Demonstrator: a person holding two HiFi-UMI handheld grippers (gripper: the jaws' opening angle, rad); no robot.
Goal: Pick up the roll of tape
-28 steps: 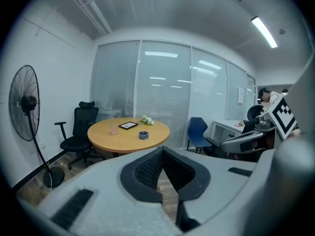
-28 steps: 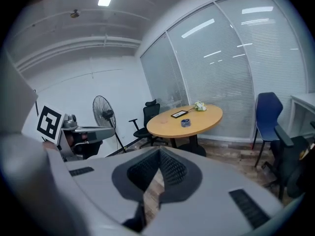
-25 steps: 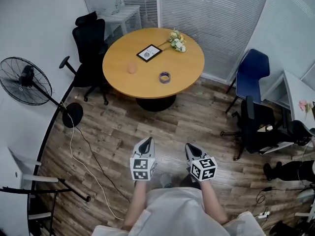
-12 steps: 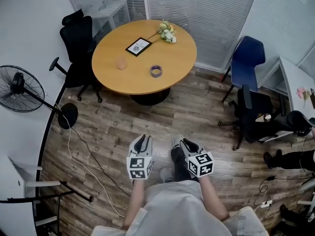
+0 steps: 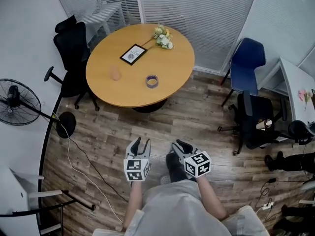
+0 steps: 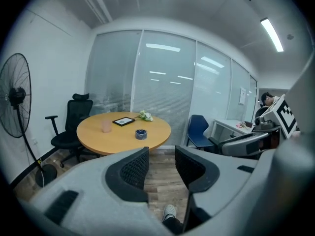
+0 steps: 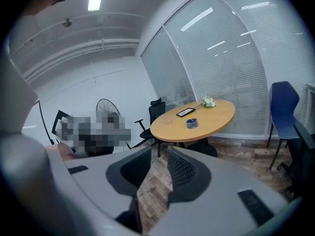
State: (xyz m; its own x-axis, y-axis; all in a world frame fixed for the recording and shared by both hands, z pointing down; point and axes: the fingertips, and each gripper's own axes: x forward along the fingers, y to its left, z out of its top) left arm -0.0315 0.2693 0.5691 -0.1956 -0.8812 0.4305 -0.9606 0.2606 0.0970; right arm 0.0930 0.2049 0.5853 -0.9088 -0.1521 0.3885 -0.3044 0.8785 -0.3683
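- Roll of tape: seen lying flat on the round wooden table, near its front edge, well apart from both grippers.
- Left gripper and right gripper: jaws opening, nothing between them.
- Risk: the roll may be pushed along the smooth top, or the pink cup knocked.
- Room: plank floor, blinds, fan.

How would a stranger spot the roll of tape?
Find the round wooden table by the blinds. The roll of tape sits near its front edge, right of the pink cup. It is the only small bluish ring; the black frame and flowers lie further back.
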